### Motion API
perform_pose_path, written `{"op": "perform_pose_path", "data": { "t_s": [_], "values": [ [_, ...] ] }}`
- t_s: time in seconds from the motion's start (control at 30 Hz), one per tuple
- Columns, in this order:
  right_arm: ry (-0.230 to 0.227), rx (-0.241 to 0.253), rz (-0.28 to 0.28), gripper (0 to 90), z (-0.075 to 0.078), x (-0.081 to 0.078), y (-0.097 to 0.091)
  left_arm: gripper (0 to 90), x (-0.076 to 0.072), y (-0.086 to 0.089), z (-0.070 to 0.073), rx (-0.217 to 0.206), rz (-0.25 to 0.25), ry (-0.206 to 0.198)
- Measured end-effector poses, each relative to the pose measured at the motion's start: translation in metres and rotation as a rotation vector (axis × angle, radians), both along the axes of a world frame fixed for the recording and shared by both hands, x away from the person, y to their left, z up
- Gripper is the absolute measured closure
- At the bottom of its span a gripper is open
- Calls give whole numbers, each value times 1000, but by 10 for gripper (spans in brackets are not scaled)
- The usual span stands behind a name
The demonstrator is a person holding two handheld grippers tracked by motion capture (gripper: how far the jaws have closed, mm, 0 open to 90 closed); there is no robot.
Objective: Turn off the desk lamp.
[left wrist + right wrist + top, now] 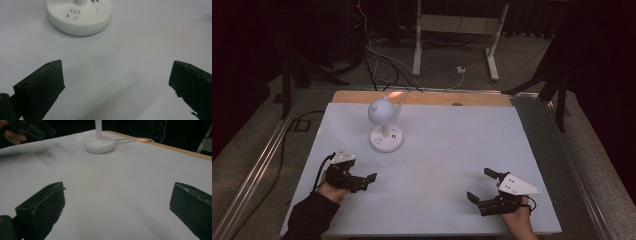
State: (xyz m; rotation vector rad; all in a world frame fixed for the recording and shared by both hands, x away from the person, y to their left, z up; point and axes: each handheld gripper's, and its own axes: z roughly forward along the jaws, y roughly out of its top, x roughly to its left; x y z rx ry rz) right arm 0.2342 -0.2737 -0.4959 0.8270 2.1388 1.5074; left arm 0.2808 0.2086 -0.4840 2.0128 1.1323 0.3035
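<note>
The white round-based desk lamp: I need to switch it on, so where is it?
The white round-based desk lamp stands left of centre toward the table's far edge, nearer the left gripper.

Table (472,150) w/ pale sheet over most of top; bare wood strip (362,97) along far edge. White desk lamp (385,136) w/ round base stands near far edge, left of centre. Its cord (135,139) runs off far edge.

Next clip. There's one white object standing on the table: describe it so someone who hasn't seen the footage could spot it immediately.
Start from the pale rectangular table top and look to its far left part, near the bare wooden strip along the back edge. There stands a small white desk lamp, with a round flat base carrying socket slots, a short stem and a globe-like head. It is the lone white upright object, with a white cable trailing off its base.
</note>
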Motion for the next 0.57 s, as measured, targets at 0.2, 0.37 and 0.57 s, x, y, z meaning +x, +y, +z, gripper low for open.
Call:
{"op": "perform_pose_path", "data": {
  "t_s": [0.2,0.37,0.57],
  "values": [
    [4,-6,1,0,0,0,1,6,-17,6,-6,-8,-36,6],
    [3,-7,0,0,-1,0,1,6,-28,11,-12,0,-50,12],
    [1,-12,4,0,-1,-1,1,6,-32,12,-22,7,-66,35]
  ]
}}
